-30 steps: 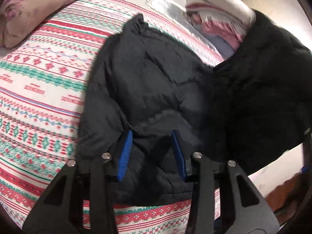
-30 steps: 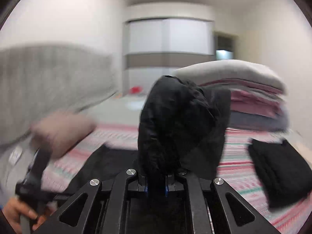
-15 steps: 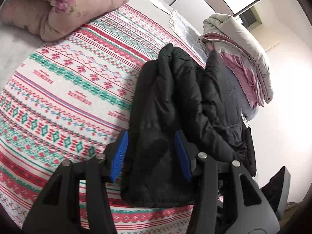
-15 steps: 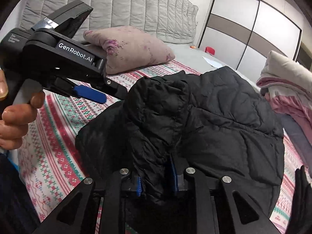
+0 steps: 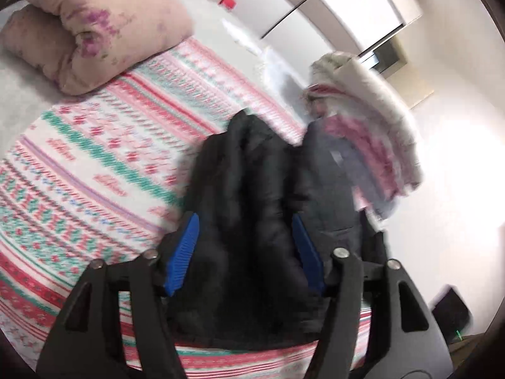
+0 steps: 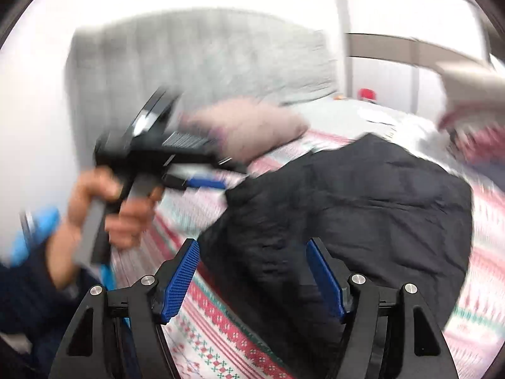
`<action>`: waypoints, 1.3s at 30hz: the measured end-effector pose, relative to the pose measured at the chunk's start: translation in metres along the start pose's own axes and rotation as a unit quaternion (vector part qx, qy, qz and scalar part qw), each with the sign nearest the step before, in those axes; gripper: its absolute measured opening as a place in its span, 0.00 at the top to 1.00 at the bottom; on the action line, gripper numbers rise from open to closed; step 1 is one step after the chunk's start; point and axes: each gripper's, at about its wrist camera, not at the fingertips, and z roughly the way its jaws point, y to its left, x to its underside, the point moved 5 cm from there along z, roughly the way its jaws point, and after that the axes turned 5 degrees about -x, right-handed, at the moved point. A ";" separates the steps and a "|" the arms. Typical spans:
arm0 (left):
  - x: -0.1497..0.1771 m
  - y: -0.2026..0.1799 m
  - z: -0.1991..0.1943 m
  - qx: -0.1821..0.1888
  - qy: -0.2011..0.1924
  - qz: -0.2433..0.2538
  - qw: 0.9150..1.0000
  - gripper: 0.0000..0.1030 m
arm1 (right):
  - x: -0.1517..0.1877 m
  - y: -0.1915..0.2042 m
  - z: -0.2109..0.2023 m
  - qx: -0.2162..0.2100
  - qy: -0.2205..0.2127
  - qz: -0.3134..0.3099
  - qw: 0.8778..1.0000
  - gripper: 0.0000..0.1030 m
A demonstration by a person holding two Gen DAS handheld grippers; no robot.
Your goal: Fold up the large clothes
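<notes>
A black puffy jacket lies folded over itself on the striped bedspread. My left gripper is open, its blue pads on either side of the jacket's near end, not clamped on it. My right gripper is open and empty just above the jacket at its near edge. The left gripper also shows in the right wrist view, held by a hand at the left. Both views are blurred by motion.
A pink floral pillow lies at the head of the bed by a grey quilted headboard. A stack of folded white and pink clothes stands beyond the jacket. White wardrobe doors are behind.
My right gripper has opened and let go of the jacket, which now lies flat on the bed. Both grippers have tilted up and pulled back a little.
</notes>
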 end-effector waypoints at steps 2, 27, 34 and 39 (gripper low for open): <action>-0.001 -0.014 -0.003 0.026 -0.005 0.001 1.000 0.33 | -0.003 -0.038 -0.011 0.011 -0.023 0.092 0.995 0.29; 0.003 -0.074 0.050 -0.133 -0.024 0.094 0.986 0.30 | 0.067 -0.015 0.092 0.088 0.184 0.005 0.979 0.27; 0.005 -0.069 0.085 -0.170 0.003 0.122 0.978 0.80 | 0.074 -0.016 0.097 0.077 0.192 -0.004 0.978 0.27; 0.004 -0.052 0.091 -0.159 0.014 0.099 0.982 0.87 | 0.059 -0.024 0.080 0.045 0.158 0.036 0.986 0.27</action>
